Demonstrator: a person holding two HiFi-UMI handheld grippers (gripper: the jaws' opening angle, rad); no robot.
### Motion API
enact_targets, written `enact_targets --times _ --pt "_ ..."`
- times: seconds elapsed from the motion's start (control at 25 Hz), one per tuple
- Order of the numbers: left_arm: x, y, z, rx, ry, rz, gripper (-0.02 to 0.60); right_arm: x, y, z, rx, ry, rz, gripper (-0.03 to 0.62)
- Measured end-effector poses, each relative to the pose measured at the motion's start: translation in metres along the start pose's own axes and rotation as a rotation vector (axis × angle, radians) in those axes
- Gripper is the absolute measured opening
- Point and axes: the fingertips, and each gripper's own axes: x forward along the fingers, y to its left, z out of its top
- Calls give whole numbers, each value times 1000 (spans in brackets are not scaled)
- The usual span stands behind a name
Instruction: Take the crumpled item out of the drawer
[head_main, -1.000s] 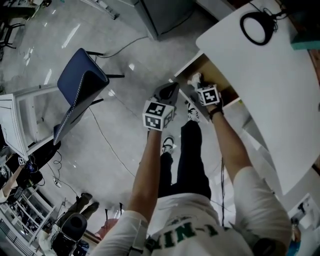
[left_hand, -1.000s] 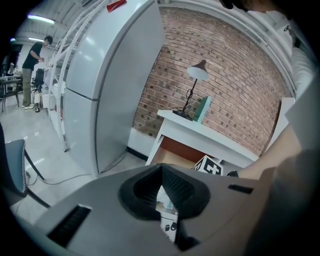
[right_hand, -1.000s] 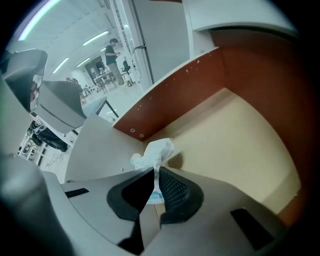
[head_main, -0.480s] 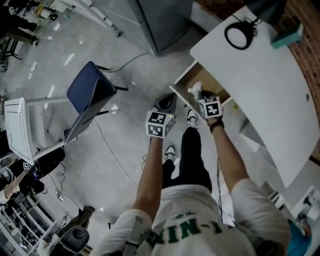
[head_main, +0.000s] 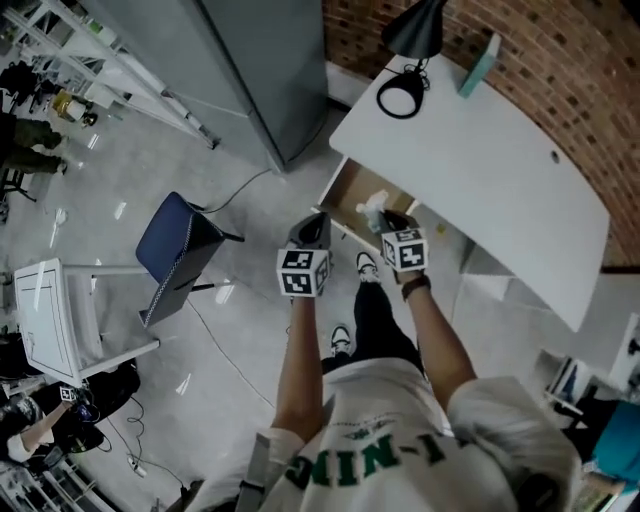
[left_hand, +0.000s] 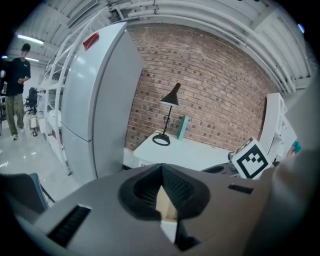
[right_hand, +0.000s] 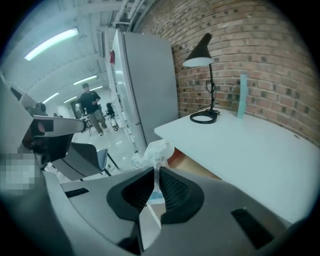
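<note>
Fingers (right_hand: 176, 191) of the right gripper (right_hand: 153, 172) pinch the crumpled paper (right_hand: 155, 150) by its lower end, so it stands above them, over the open drawer (head_main: 355, 195); the left gripper (left_hand: 161, 168) is closed and empty.

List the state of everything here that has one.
drawer, open
crumpled item, pinched in right gripper, up over drawer
right gripper, shut on crumpled item
left gripper, shut, empty
fridge, doors closed
lamp, can't tell if lit
</note>
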Motion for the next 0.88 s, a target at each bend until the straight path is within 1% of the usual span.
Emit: enact_targets --times 0.12,0.24,0.36,0.48,0.68,0.88 --pt "-22 -19 11 38 2 -5 -6 -41 4 6 44 -50 -29 31" --pt "-41 -39 24 71 -23 -25 -6 -81 13 18 69 -125 -45 31" --pt "-53 -55 45 109 -76 -51 -6 -115 13 37 59 -212 -76 31" --pt "-73 -71 66 138 -121 -60 -6 -153 16 52 65 -286 -88 31" --pt "-100 -95 105 177 -206 -70 -6 -210 20 75 48 -382 -110 31" --pt "-126 -118 130 215 -273 -81 -6 -254 27 93 34 -474 -119 31"
